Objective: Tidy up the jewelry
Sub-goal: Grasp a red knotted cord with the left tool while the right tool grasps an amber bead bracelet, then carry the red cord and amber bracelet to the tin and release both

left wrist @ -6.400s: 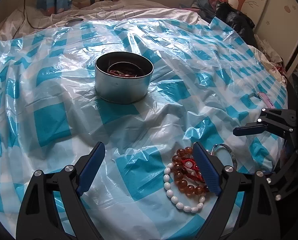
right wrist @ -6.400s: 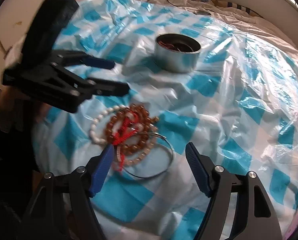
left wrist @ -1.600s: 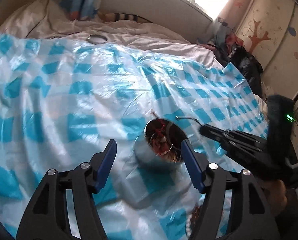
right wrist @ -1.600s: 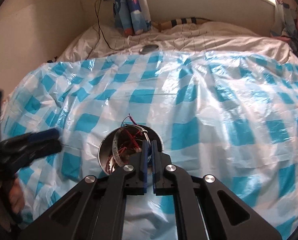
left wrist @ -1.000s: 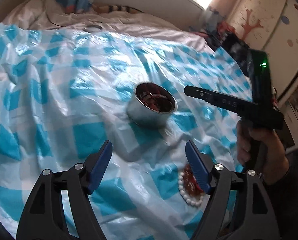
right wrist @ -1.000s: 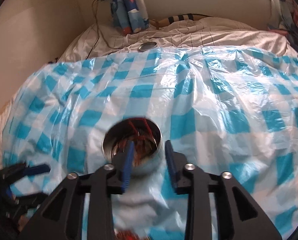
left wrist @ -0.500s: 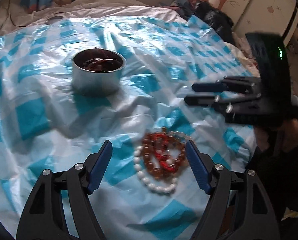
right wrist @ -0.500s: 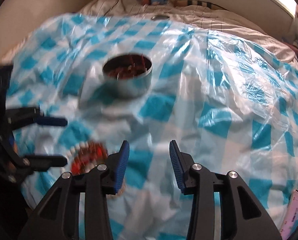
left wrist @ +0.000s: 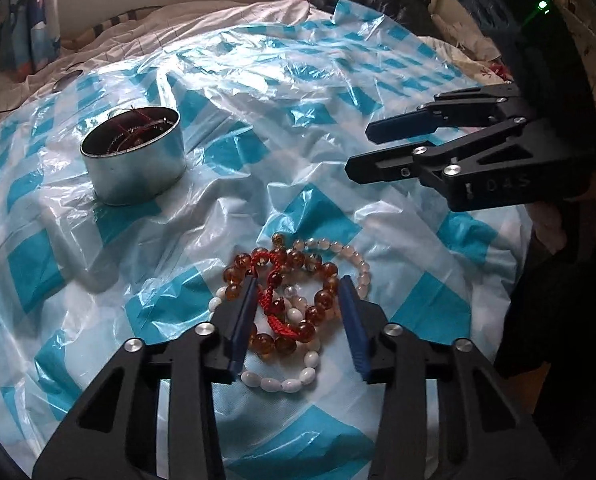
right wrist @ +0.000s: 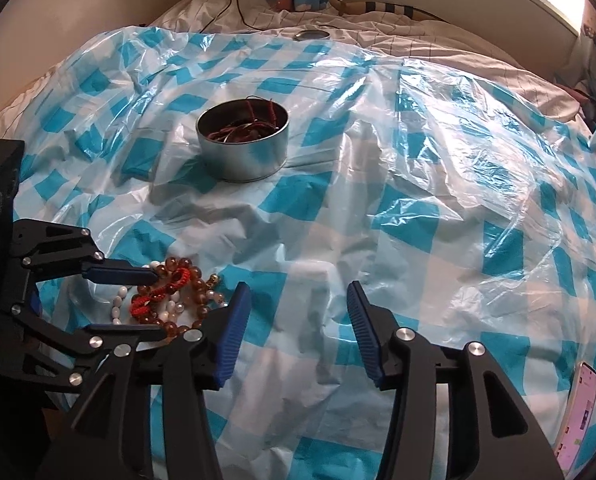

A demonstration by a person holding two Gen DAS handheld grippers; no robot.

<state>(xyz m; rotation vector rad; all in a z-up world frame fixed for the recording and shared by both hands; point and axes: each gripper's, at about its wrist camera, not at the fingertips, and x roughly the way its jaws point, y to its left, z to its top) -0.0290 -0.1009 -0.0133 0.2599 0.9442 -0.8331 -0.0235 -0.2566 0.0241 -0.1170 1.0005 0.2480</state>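
The left gripper (left wrist: 298,312) has just been closing, half open astride the amber bead bracelet (left wrist: 281,304) on the bed's checked plastic sheet (left wrist: 306,152). The right gripper (right wrist: 295,328), opening and empty, sits farther off. The tin (left wrist: 133,164) lies at ten o'clock.

The checked blue-and-white plastic sheet (right wrist: 378,184) is lying thin, glossy and crinkled, catching glare over a matt white cloth bedsheet (right wrist: 438,44). The round tin (left wrist: 135,162) is showing smooth, brushed metal with a dull sheen. The amber bead bracelet (left wrist: 298,280) is gleaming, translucent and polished, its red cord (left wrist: 275,304) looking matt and braided; the white bead bracelet (left wrist: 281,382) is looking smooth and milky.
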